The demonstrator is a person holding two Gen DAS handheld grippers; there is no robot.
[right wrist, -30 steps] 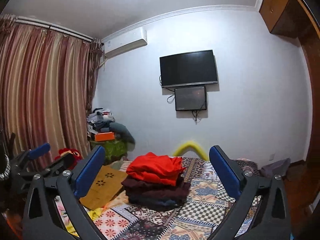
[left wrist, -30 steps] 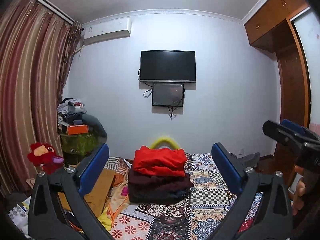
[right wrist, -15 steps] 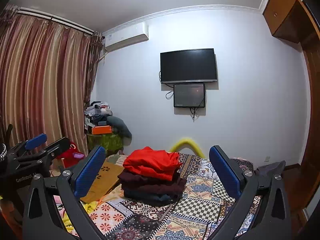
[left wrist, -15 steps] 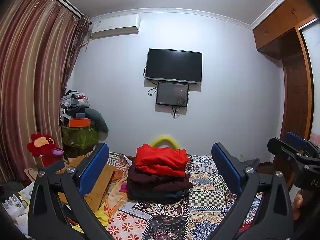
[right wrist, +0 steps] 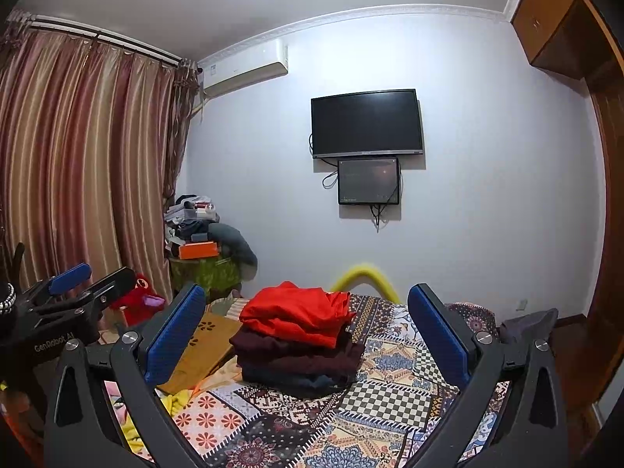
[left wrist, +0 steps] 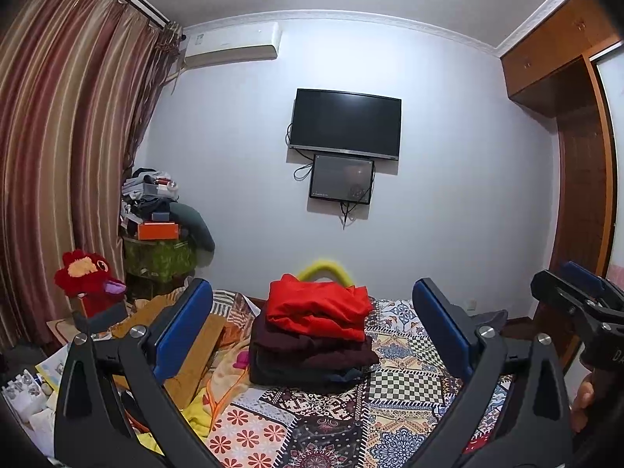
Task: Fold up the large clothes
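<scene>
- A stack of folded clothes (left wrist: 312,335) is seen on the patterned bedspread (left wrist: 397,386), toward the far half of the bed; a red garment (left wrist: 316,308) lies on top, a maroon garment (left wrist: 312,351) beneath it, and dark blue cloth at the bottom.
- The stack is framed between the fingers of each gripper in both wrist views, with nothing touching it.
- The left gripper (left wrist: 312,327) is held with jaws spread wide and nothing between the blue pads (left wrist: 183,327).
- The right gripper (right wrist: 308,331) is likewise held with jaws spread wide and empty; its body is also seen at the right edge of the left wrist view, with a fingertip of the person's hand (left wrist: 583,405) below it.
- Against the earlier frames, the stack is shown unchanged in shape and place; both views are shifted slightly, the stack sitting lower and the ceiling showing more.
- A yellow curved object (left wrist: 323,269) is seen behind the stack, blurred.
- A flat brown board (right wrist: 202,347) lies left of the stack on the bed.
- A red plush toy (left wrist: 87,277) is placed by the striped curtain (left wrist: 58,156).
- A green covered stand (left wrist: 160,259) carries an orange box (left wrist: 158,231) and piled oddments; its inside is not visible.
- A television (left wrist: 346,124) is mounted on the wall, a smaller screen (left wrist: 341,179) below it, an air conditioner (left wrist: 232,45) to the upper left, and a wooden wardrobe (left wrist: 577,156) to the right.
</scene>
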